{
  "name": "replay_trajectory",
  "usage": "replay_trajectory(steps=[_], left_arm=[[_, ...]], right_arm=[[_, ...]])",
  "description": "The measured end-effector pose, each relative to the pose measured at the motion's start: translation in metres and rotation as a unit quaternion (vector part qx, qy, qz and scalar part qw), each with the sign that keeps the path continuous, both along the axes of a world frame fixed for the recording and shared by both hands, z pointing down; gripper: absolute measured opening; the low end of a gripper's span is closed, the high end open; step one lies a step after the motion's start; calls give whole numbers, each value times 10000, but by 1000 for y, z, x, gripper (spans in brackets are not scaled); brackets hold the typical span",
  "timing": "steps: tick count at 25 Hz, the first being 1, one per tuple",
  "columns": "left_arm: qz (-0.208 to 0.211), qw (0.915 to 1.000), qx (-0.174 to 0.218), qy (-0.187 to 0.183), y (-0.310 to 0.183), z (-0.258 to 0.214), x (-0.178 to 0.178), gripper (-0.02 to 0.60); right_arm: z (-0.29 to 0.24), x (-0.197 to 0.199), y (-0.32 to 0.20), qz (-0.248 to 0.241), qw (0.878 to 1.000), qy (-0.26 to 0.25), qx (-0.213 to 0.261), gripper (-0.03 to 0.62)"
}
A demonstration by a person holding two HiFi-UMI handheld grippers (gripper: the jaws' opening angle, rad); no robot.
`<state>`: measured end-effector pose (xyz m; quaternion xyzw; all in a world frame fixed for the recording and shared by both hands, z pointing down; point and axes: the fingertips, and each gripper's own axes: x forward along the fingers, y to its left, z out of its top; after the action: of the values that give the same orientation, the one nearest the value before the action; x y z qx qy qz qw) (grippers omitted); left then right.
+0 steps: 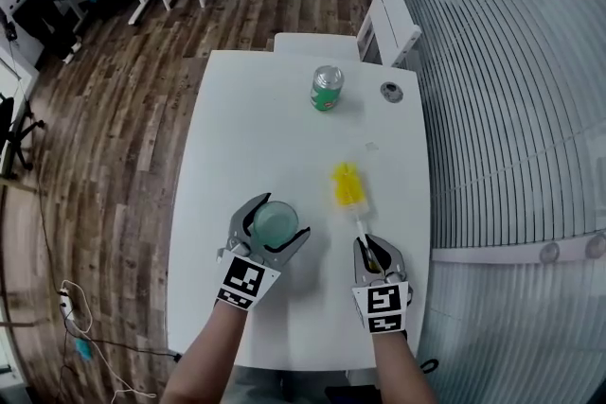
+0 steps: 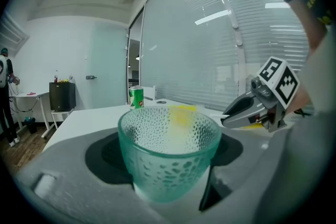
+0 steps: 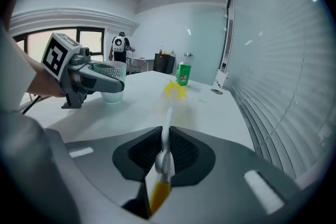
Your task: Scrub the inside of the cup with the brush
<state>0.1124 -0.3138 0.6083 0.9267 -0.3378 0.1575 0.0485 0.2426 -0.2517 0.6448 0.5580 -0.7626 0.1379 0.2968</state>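
Your right tool (image 1: 372, 252) is pinched shut on the brush (image 1: 347, 184) handle and your left tool (image 1: 275, 220) clasps the cup (image 2: 169, 155) upright on the counter (image 1: 246, 128), so lift the yellow head, steer it into the mouth and hold the cup steady.

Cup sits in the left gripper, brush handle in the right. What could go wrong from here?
1. The right gripper pinches the brush near the thin end of its handle, far from the yellow head; pushed into the cup, it may pivot or slip.
2. The left gripper holds the glassy cup with wide jaws; scrubbing force might twist or tip it.
3. The can stands beyond the brush; a wide swing could knock it.
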Motion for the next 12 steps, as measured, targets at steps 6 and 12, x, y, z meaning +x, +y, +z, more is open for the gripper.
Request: replay_trajectory(steps=[6,12], left_arm=[[71,9999,29,-140,7,-6,-6,410],[171,9992,129,-351,17,-19,-12,410]], right_arm=[[-21,0,7,-174,9993,-321,60,49],[-55,-5,17,-571,9974,-376,233,48]])
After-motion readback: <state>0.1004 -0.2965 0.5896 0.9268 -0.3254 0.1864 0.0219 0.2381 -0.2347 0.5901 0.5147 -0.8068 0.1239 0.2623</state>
